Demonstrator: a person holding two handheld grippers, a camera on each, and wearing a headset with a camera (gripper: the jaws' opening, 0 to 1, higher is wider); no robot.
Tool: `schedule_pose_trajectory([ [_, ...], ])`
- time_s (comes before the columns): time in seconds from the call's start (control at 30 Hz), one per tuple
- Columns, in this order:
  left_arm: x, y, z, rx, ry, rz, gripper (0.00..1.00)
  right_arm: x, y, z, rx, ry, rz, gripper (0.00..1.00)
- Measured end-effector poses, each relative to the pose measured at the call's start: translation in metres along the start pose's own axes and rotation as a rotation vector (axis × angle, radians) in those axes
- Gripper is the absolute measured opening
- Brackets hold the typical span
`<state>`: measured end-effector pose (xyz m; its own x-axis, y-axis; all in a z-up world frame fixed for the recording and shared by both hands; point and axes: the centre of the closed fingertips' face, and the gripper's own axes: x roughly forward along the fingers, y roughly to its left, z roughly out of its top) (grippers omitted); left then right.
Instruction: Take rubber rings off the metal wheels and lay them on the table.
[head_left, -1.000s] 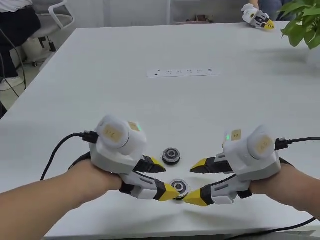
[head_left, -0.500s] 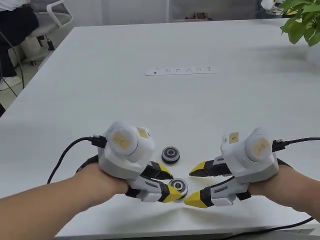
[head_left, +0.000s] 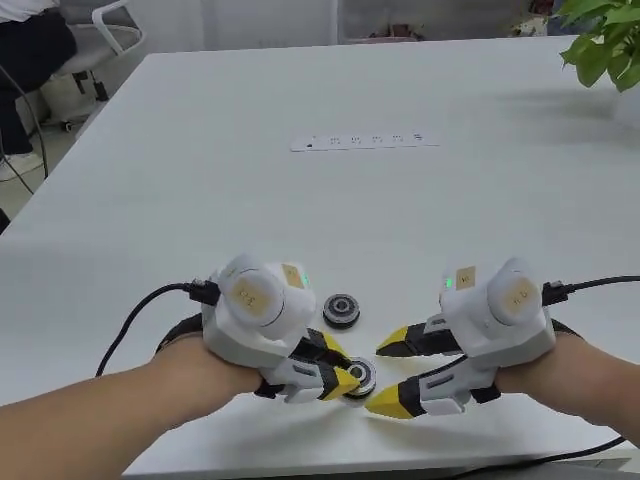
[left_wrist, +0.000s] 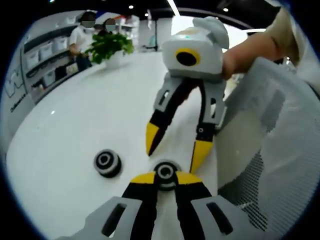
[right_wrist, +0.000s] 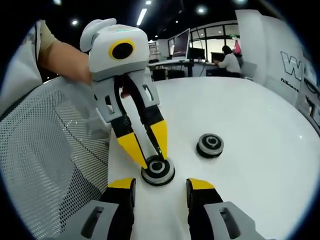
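Two metal wheels with black rubber rings lie near the table's front edge. The near wheel (head_left: 360, 377) (left_wrist: 166, 171) (right_wrist: 158, 170) sits between the yellow tips of my left gripper (head_left: 340, 379) (left_wrist: 166, 179) (right_wrist: 150, 152), which is shut on it from the left. My right gripper (head_left: 385, 373) (right_wrist: 160, 184) (left_wrist: 175, 147) faces it from the right, open, its tips just short of that wheel. The second wheel (head_left: 341, 310) (left_wrist: 106, 162) (right_wrist: 210, 145) lies free a little farther back.
A white power strip (head_left: 365, 141) lies across the middle of the white table (head_left: 300, 220). A green plant (head_left: 600, 45) stands at the far right corner, and an office chair (head_left: 105, 35) beyond the far left. Cables trail from both grippers toward the front edge.
My left gripper has slid right to the near wheel and shut on it; its jaws stood open a second ago. The right gripper has barely moved.
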<state>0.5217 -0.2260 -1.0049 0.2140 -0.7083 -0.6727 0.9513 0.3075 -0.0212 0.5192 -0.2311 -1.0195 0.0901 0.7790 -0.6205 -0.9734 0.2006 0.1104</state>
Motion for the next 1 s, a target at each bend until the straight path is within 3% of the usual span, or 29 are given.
schedule_pose_trajectory([
  [0.3, 0.0004, -0.002, -0.0009, 0.081, 0.006, 0.016, 0.14, 0.0031, 0.0032, 0.002, 0.002, -0.005, 0.019, 0.37],
  [1.0, 0.0013, -0.001, -0.0006, 0.108, 0.004, 0.025, 0.14, 0.0061, 0.0036, 0.0044, 0.032, -0.038, 0.026, 0.24],
])
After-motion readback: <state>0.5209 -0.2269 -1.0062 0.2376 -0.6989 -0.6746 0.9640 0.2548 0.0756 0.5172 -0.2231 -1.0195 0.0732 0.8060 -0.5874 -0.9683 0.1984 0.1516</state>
